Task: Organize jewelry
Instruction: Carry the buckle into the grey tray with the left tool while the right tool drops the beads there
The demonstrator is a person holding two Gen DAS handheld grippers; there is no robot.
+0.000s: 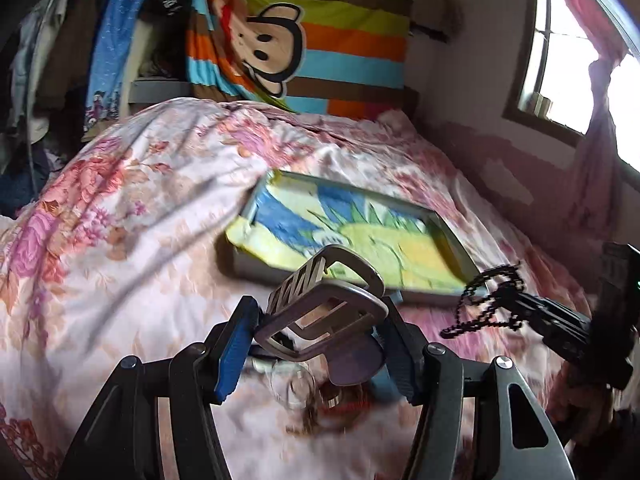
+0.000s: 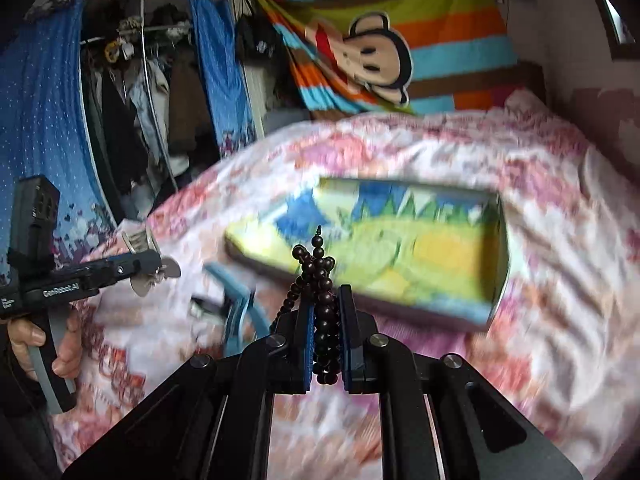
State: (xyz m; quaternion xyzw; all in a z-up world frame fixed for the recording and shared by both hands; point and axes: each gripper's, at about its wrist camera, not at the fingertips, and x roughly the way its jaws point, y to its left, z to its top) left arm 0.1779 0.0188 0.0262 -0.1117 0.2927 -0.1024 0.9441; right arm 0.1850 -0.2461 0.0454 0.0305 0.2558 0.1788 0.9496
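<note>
A string of dark wooden beads (image 2: 322,300) hangs pinched between the blue pads of the right gripper (image 2: 325,320), whose jaws stand almost together on it, held above the flowered bedspread (image 2: 540,260) just in front of a shallow grey tray (image 2: 498,300) lined with a yellow, green and blue cloth. The left gripper (image 1: 318,320), jaws about half apart, clasps a silver-coloured metal bangle-like piece (image 1: 320,320) over the same bedspread (image 1: 140,220), near the tray (image 1: 248,264), with blurred rings on the cover beneath it

Dark bead string (image 2: 322,308), perhaps metal bangles (image 1: 320,320)
</note>
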